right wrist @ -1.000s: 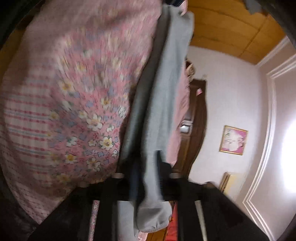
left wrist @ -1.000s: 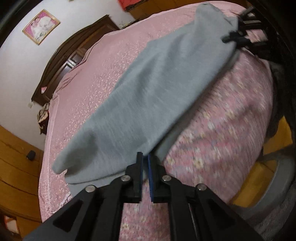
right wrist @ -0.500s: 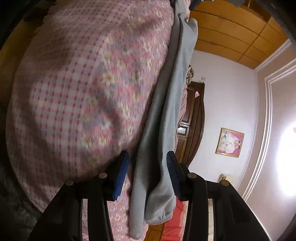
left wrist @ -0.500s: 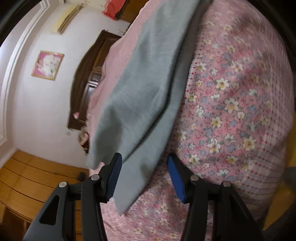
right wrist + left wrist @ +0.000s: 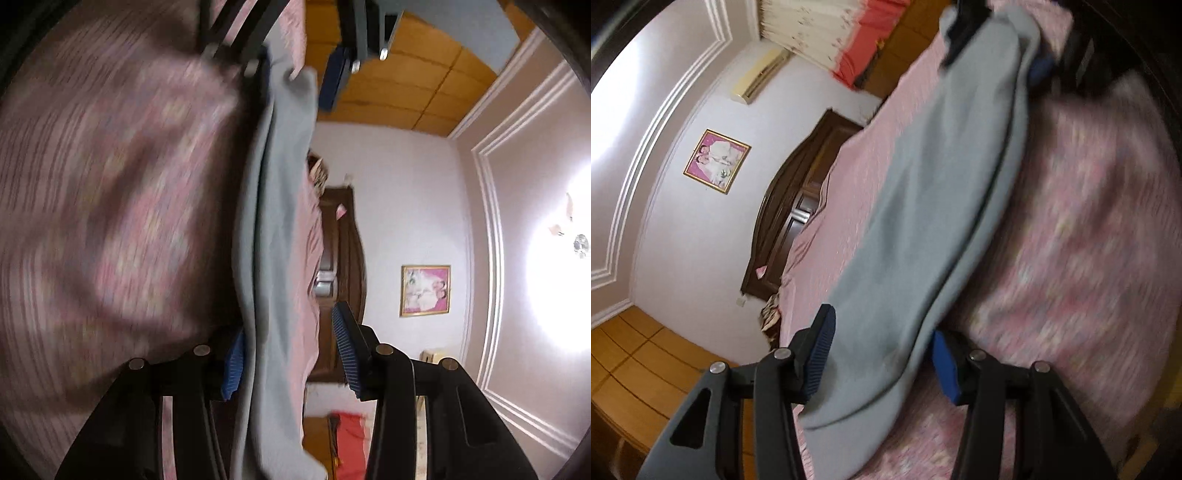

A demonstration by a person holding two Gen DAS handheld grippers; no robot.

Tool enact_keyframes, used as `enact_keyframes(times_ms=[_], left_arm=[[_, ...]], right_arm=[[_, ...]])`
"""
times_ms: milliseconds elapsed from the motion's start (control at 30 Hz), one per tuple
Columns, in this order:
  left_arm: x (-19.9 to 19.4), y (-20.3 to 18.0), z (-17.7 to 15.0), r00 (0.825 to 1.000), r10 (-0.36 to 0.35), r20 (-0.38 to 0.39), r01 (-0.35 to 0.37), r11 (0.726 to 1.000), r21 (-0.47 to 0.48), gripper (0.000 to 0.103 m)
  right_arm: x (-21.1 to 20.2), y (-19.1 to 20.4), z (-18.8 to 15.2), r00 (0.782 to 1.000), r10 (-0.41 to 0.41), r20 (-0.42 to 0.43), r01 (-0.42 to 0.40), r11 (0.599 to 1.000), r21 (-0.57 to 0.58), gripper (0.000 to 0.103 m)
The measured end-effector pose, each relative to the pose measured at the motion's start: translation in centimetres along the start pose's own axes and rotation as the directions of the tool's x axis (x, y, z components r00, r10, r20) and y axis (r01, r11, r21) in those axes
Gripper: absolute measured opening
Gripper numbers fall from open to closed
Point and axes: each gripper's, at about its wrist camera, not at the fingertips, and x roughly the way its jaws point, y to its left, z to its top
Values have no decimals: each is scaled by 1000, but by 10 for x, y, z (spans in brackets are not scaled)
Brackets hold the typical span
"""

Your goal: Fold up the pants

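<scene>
One grey pants (image 5: 934,206) between two parted hand-held grippers, left (image 5: 882,354) and right (image 5: 288,350).

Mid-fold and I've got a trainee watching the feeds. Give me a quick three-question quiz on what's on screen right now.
1. True or false: the left gripper is clamped shut on the grey pants.
2. What do the pants lie on? A) wooden floor B) pink bedspread C) chair
3. Fill in: a framed ____ hangs on the wall.

Key
1. False: its jaws have just been opening and stand apart, with the cloth between them unpinched.
2. B
3. picture
</scene>
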Motion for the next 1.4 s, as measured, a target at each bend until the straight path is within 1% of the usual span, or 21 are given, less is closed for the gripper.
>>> enact_keyframes(times_ms=[100,167,200,233,267,300,367,400,433,467,533,633,700,800,933,1033,1167,1200,1267,1333,1400], left_arm=[[-13,-3,7,1000,-4,24,4,1000,-20,54],[-19,-5,5,1000,-17,16,17,1000,-15,54],[-21,-5,4,999,-34,10,34,999,-10,54],[-24,-6,2,998,-60,6,60,998,-6,54],[-31,-6,0,997,-76,5,77,997,-3,54],[-37,-7,-3,995,-102,6,102,995,8,54],[-45,-5,-6,992,-123,4,122,992,19,54],[-48,-2,-6,991,-131,6,130,991,20,54],[-50,2,-7,991,-135,10,135,991,22,54],[-50,6,-7,992,-126,11,126,992,26,54],[-44,14,-4,994,-111,11,110,993,43,54],[-34,8,0,996,-90,21,87,989,122,54],[-27,5,4,996,-71,45,62,983,172,54],[-28,-2,16,992,-91,83,76,982,172,54],[-27,-19,33,987,-121,109,100,978,181,54],[-27,-38,42,985,-117,126,89,974,208,54],[-18,-39,53,987,-98,125,71,976,204,54],[-15,-36,54,987,-90,133,62,977,204,54],[-13,-32,56,985,-86,150,52,974,222,54],[-17,-35,59,981,-108,162,67,969,240,54],[-20,-41,63,977,-127,169,82,964,251,54]], right_arm=[[2,-6,5,999,54,0,-54,997,55,44],[-1,-8,4,990,141,8,-141,987,80,44],[-8,-9,3,980,196,27,-198,975,102,44],[-17,-14,1,965,256,63,-263,955,140,44],[-22,-23,-2,955,285,85,-296,937,183,44],[-26,-37,-6,939,328,106,-344,902,261,44],[-21,-56,-12,928,361,93,-370,867,334,44],[-18,-62,-16,930,358,80,-363,866,343,43],[-16,-65,-20,937,343,61,-343,879,330,41],[-16,-64,-22,941,335,53,-334,890,309,36],[-15,-54,-26,942,334,31,-333,920,206,30],[-23,-37,-37,954,299,9,-299,953,44,30],[-32,-29,-54,952,306,-21,-306,952,4,30],[-42,-25,-82,947,311,-75,-314,949,-30,30],[-50,-22,-108,941,310,-138,-316,948,-28,30],[-41,-23,-118,948,276,-162,-285,958,-34,30],[-17,-34,-107,957,253,-141,-261,964,-43,30],[-15,-32,-104,963,234,-134,-243,969,-54,30],[-14,-32,-95,964,233,-127,-241,969,-52,30],[-15,-34,-83,963,243,-116,-247,969,-21,26],[-12,-41,-80,961,251,-116,-250,968,30,10]])
